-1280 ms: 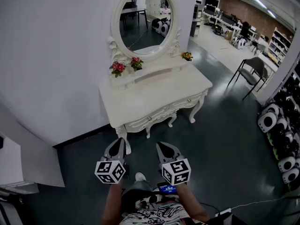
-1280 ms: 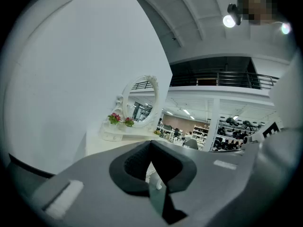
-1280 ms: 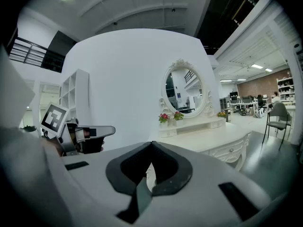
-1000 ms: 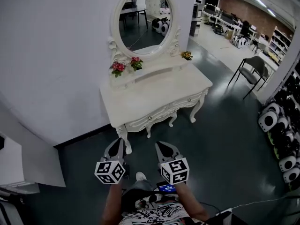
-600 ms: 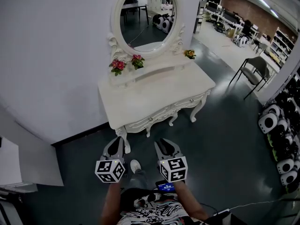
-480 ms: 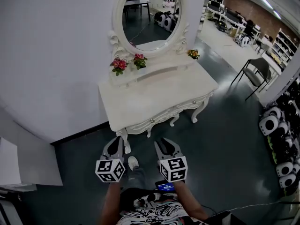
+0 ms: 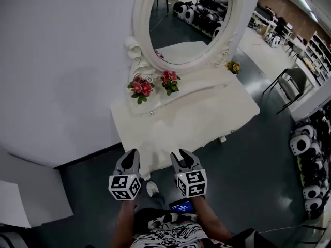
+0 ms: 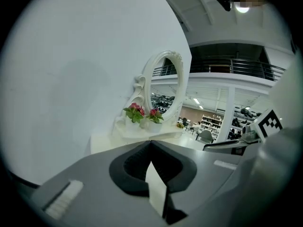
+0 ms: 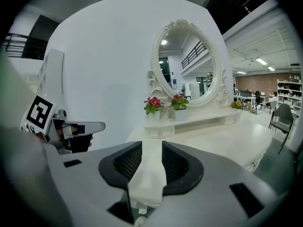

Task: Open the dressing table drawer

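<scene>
The white dressing table [image 7: 191,123] stands against the wall under its oval mirror [image 7: 189,19]. From the head view its drawer fronts are hidden below the tabletop's front edge. In the right gripper view a stretch of the carved front with a small knob [image 9: 253,163] shows at the far right. My left gripper [image 7: 129,156] hangs just short of the table's front left corner, and its jaws [image 8: 150,143] meet at the tips. Beside it, my right gripper [image 7: 182,156] is at the front edge. Its jaws [image 9: 151,148] are opening, with nothing between them.
Pink flower pots [image 7: 140,88] and a yellow one [image 7: 234,66] sit on the table's raised back shelf. A chair [image 7: 295,81] and a row of white machines [image 7: 305,143] are off to the right. A white panel [image 7: 31,190] leans at the lower left.
The view has closed in on the table, which now fills more of the picture. Both grippers have come forward to its front edge. The right jaws have parted.
</scene>
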`<control>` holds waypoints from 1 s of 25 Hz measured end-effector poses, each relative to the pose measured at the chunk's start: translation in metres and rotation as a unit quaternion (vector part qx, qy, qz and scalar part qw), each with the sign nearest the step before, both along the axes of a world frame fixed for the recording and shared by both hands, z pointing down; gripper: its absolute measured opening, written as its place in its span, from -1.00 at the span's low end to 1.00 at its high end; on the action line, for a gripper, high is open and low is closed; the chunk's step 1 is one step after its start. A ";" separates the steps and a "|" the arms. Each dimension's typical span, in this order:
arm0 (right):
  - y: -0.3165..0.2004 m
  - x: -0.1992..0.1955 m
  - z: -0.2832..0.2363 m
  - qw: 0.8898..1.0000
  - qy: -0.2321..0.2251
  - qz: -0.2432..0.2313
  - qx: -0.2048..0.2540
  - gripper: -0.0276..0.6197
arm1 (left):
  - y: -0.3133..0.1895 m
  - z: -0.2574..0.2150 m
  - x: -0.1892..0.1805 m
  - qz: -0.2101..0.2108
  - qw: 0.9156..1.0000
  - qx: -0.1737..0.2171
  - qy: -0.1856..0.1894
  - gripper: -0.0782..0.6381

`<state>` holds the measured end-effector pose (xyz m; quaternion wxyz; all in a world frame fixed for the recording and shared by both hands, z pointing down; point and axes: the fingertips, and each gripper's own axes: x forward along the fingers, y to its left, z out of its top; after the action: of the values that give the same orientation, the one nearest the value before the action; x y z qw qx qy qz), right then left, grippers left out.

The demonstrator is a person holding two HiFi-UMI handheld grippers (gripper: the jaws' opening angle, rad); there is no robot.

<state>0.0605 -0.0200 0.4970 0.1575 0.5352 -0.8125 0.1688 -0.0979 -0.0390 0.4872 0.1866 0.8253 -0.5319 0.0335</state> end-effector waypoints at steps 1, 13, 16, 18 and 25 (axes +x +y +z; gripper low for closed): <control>-0.015 -0.005 0.001 1.000 0.002 0.002 -0.002 -0.51 | -0.014 0.002 -0.003 0.005 1.000 -0.003 0.000 -0.78; -0.114 -0.031 0.006 1.000 0.019 0.019 -0.007 -0.51 | -0.118 0.015 -0.014 0.037 0.999 -0.008 0.011 -0.78; -0.127 -0.034 0.007 1.000 0.020 0.018 -0.007 -0.51 | -0.130 0.016 -0.015 0.040 0.999 -0.008 0.008 -0.78; -0.134 -0.036 0.011 1.000 0.019 0.013 -0.010 -0.51 | -0.139 0.018 -0.016 0.039 0.999 -0.008 0.003 -0.78; -0.157 -0.045 0.033 0.999 0.019 -0.006 -0.030 -0.51 | -0.161 0.035 -0.019 0.034 0.999 -0.025 -0.009 -0.78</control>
<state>0.0155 -0.1766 0.5296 0.1903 0.5285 -0.8070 0.1822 -0.1168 -0.2004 0.5225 0.2016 0.8374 -0.5045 0.0605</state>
